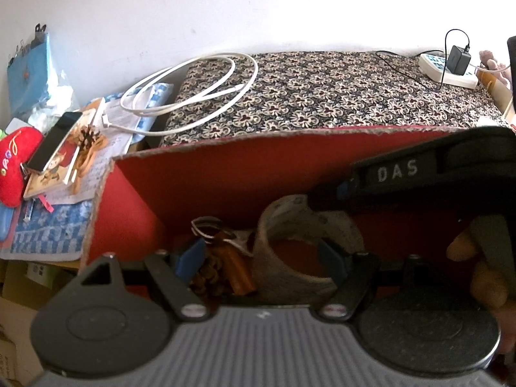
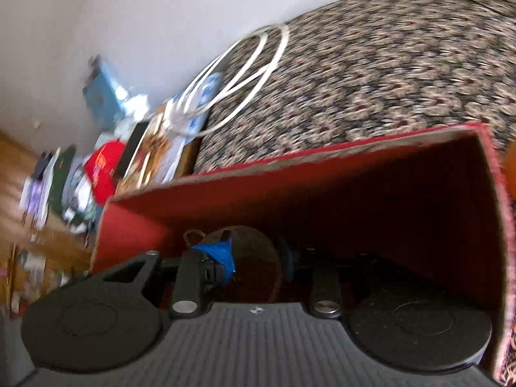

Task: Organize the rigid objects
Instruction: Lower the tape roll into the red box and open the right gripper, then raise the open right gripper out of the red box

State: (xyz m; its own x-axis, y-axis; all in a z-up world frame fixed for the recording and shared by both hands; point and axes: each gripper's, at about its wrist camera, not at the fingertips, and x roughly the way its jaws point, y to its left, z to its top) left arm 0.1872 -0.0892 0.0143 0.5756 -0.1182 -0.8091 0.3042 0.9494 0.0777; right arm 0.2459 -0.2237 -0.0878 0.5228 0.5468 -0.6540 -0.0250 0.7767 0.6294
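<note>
Ribbed grey plastic of my left gripper fills the foreground, its blue-padded jaws spread wide around a rough, greyish roll of tape on the floor of the red cardboard box, though I cannot tell whether the pads touch it. Beside the roll lies a bunch of keys with brown tags, seen sharply only from this side. From the right wrist the blurred, darker view shows my right gripper nearly closed inside the same box; what it grips I cannot tell.

"DAS" on the right gripper, possibly "Love" on red plush
</note>
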